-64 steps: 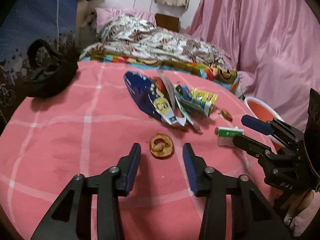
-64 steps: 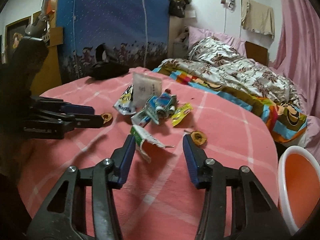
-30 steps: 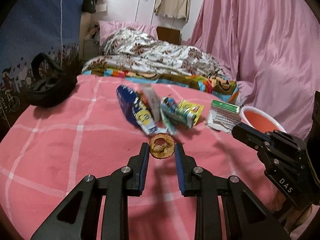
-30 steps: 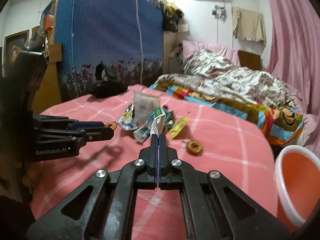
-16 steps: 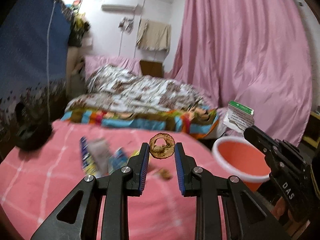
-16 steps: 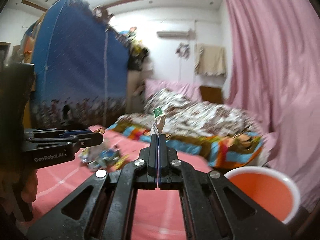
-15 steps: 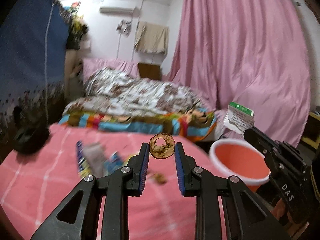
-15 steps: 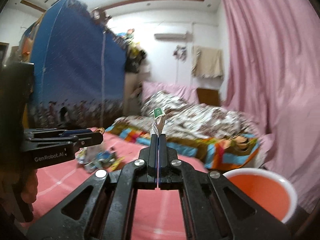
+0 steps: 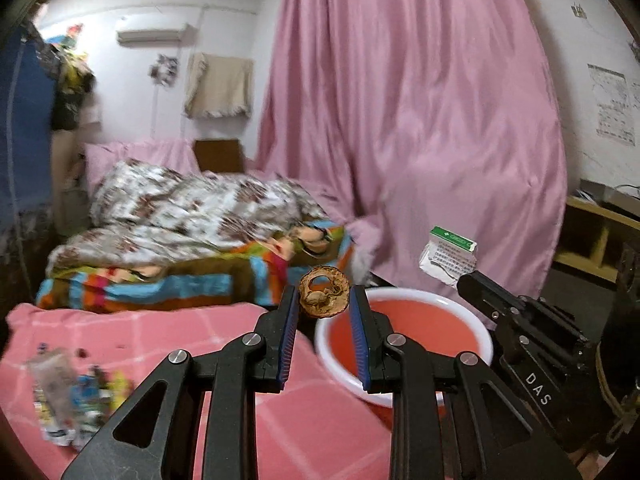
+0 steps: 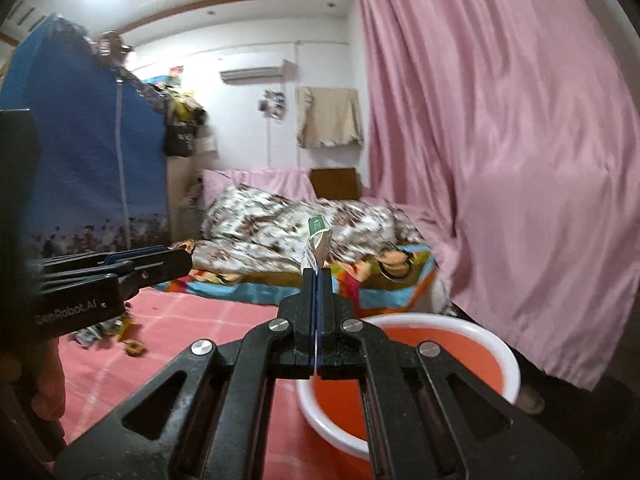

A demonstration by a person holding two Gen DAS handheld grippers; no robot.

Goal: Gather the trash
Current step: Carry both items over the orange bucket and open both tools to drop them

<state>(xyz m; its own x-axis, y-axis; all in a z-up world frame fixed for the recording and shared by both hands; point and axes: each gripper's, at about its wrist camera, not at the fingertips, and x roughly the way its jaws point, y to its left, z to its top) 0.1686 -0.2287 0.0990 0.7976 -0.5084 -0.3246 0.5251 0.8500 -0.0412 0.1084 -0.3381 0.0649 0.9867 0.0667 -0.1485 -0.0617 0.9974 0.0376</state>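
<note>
My left gripper (image 9: 324, 300) is shut on a brown walnut shell half (image 9: 324, 295), held in the air at the near rim of an orange basin with a white rim (image 9: 404, 292). My right gripper (image 10: 317, 274) is shut on a crumpled white wrapper with a green top (image 10: 318, 242), raised just short of the same basin (image 10: 508, 354). In the left wrist view that wrapper (image 9: 450, 254) and the right gripper (image 9: 466, 282) hang over the basin's right side. A heap of wrappers (image 9: 76, 398) lies on the pink checked cloth at the lower left.
The pink checked surface (image 9: 168, 344) ends beside the basin. Another shell piece (image 10: 135, 348) and wrappers (image 10: 100, 330) lie on it. Behind are a bed with a floral quilt (image 9: 192, 208), a pink curtain (image 9: 420, 120), a blue wardrobe (image 10: 80, 152) and a wooden shelf (image 9: 596, 236).
Both grippers have swung right from the cloth towards the basin, carrying the shell and the wrapper. The basin now sits larger and closer under both. Both stay shut.
</note>
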